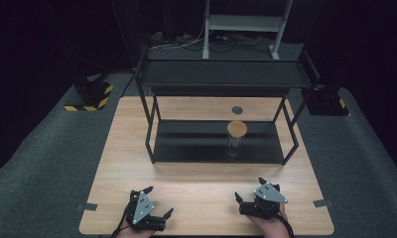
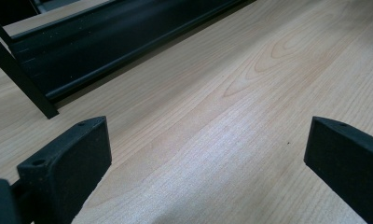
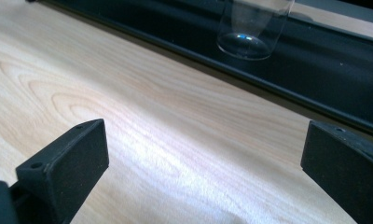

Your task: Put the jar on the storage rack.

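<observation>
jar point(image 3: 250, 28) base clear (cork lid point(image 1: 236, 128) overhead)

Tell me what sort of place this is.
Probably a lab or studio set up for recording handling work, not a home. A wooden table stands on grey carpet among black surroundings, bearing just a black two-tier shelf and a cork-lidded glass jar. Yellow-and-black striped stand bases flank it.

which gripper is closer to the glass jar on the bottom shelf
Right. The right gripper rests on the table just in front of the jar, slightly to its right; the left gripper lies well off to the jar's left.
</observation>
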Demonstrator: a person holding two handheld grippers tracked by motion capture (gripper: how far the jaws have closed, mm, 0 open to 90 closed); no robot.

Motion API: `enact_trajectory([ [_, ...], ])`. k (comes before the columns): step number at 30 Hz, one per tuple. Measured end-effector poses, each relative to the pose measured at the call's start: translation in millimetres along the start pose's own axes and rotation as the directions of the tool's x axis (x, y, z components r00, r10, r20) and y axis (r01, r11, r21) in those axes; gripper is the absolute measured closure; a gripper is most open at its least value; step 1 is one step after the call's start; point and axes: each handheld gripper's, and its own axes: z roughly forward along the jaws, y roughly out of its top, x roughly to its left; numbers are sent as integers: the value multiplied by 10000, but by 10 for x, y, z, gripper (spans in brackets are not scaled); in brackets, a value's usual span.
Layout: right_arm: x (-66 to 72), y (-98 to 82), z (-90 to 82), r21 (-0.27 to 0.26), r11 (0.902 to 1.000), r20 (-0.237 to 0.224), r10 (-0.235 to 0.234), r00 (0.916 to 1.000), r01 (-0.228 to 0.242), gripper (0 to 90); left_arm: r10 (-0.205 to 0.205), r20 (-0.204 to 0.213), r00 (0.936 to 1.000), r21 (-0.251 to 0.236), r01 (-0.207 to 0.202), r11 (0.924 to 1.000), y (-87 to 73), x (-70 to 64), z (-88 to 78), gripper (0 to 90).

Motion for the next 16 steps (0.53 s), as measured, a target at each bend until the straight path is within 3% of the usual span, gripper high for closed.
enact_trajectory([
  [16, 16, -44, 35, 676, 9972, -31, -305, 9995, 306, 1, -10, 26, 10000, -22, 11, 10000, -1, 2, -1, 10],
])
